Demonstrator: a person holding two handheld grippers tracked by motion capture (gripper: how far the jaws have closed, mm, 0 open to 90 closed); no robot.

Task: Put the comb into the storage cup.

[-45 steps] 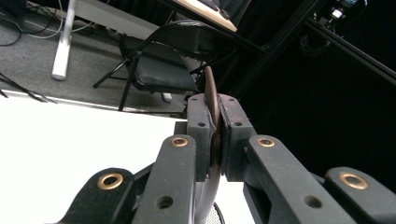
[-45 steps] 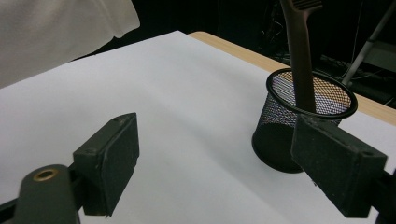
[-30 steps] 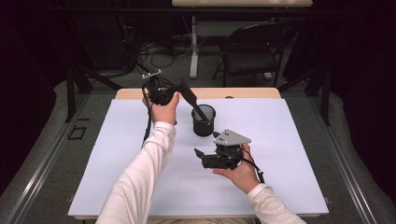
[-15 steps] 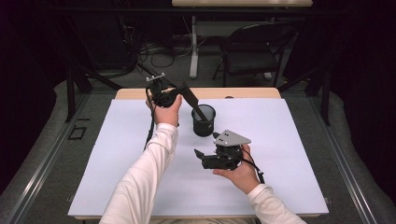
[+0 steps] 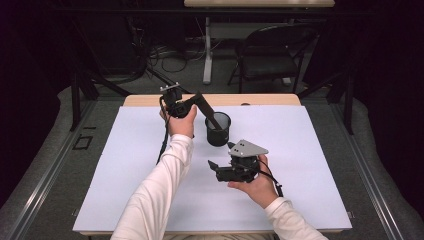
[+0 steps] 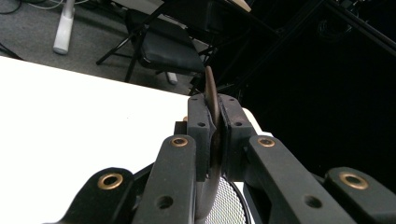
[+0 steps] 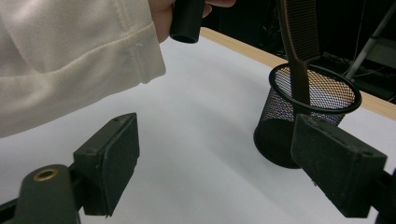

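Left gripper (image 5: pixel 200 100) clamping likely comb (image 7: pixel 299 42), mesh cup (image 5: pixel 218 129)

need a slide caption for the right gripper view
Open hand-held gripper faces a black mesh cup with a brown comb lowered into it.

I count two hand-held grippers: the left hand-held gripper (image 5: pixel 197 100) raised just left of the cup, the right hand-held gripper (image 5: pixel 220 167) in front of the cup. There is one black mesh cup (image 5: pixel 218 129) standing on the one bench (image 5: pixel 125 165). I see one dark comb (image 7: pixel 299 42), its lower end inside the cup. Two hands, the left hand (image 5: pixel 180 122) and the right hand (image 5: pixel 255 182), and two white sleeves. Behind the cup, past the bench, I count one folding chair (image 5: pixel 267 57).
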